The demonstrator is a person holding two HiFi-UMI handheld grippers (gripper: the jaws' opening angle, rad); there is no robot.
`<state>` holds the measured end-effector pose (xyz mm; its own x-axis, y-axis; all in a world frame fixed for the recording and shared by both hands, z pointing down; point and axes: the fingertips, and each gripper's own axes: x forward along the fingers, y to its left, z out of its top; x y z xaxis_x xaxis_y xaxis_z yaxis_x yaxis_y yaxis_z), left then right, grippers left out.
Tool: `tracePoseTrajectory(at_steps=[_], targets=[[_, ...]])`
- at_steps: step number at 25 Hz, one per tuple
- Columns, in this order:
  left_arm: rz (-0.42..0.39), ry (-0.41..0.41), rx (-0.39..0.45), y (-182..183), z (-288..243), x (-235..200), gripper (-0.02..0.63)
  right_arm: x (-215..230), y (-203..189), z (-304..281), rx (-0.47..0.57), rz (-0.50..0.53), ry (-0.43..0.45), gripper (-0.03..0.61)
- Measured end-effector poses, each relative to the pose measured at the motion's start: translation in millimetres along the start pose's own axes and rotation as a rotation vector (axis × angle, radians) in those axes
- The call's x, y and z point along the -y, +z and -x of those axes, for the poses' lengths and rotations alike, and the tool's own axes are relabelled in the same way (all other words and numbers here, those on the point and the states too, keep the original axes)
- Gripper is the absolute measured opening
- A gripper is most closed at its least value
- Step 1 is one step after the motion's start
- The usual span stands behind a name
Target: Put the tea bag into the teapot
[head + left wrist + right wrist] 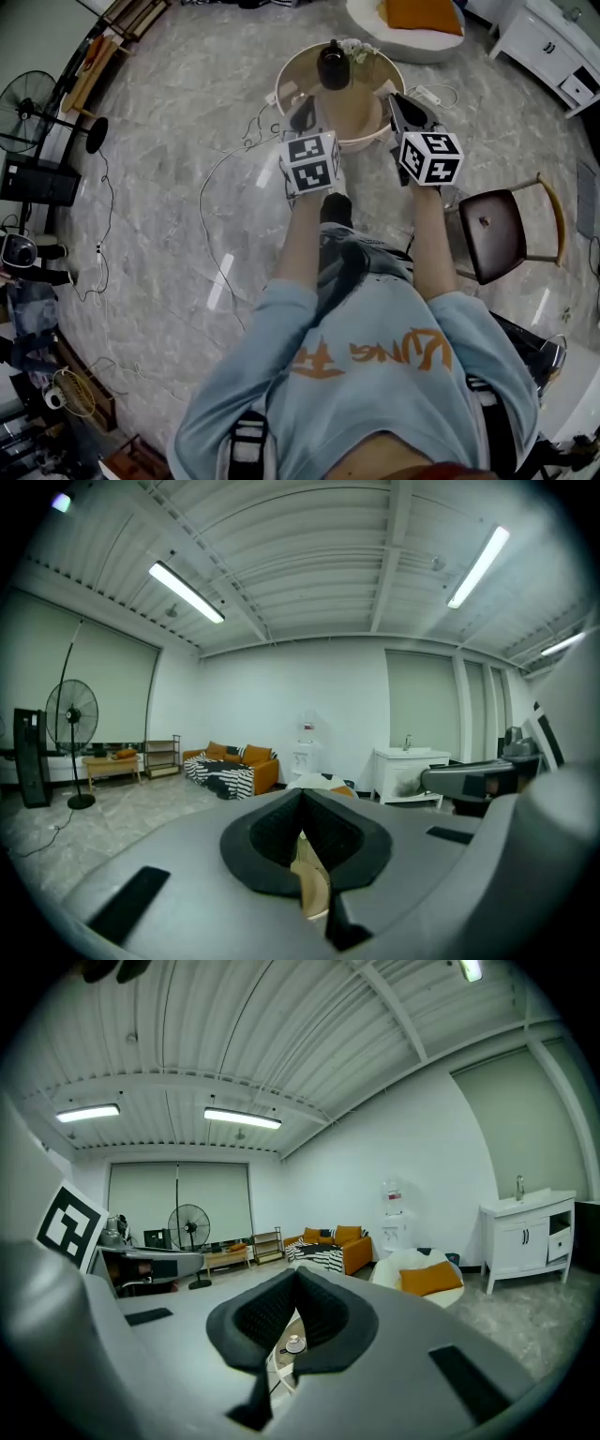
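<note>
Both sets of jaws are pressed together with nothing pinched, far as I can see. In its own view the left gripper (301, 799) has its pads meeting in a tight V, and the only thing showing through the slot below is a sliver of tan, which I read as the round surface (361, 89) underneath, not something held. Same for the right gripper (296, 1275): the pads touch, and through the gap there's a small white thing (294, 1343) on the surface below, too tiny to tell what it is. Both are held up level side by side, pointing toward 12 o'clock over the near edge of the surface. My guess is that's just a ready pose, lined up before reaching in for anything. The teapot (333, 64) sits on the far half of the surface at 12 o'clock from the jaws, well apart from them. It's a small, dark, squat pot with a knob on top, so the lid looks on, though I can't be sure. I honestly can't spot the tea bag anywhere, so I'd say the task hasn't really started. There's a pale little cluster (354, 49) just beside the pot at its 1 o'clock, and a brown chair (495, 232) on the floor off at 4 o'clock.
</note>
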<state>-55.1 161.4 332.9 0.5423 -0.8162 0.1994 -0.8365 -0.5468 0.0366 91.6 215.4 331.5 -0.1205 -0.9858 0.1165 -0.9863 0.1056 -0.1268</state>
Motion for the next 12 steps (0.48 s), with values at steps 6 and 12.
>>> tracePoseTrajectory(at_steps=[6, 12], targets=[[0.027, -0.010, -0.017, -0.5, -55.6, -16.3, 0.020, 26.6, -3.8, -42.7, -0.019, 0.000, -0.019, 0.014], [0.035, -0.032, -0.061, -9.4, -125.7, -34.6, 0.020, 59.2, -4.8, -107.2, -0.042, -0.016, -0.046, 0.015]])
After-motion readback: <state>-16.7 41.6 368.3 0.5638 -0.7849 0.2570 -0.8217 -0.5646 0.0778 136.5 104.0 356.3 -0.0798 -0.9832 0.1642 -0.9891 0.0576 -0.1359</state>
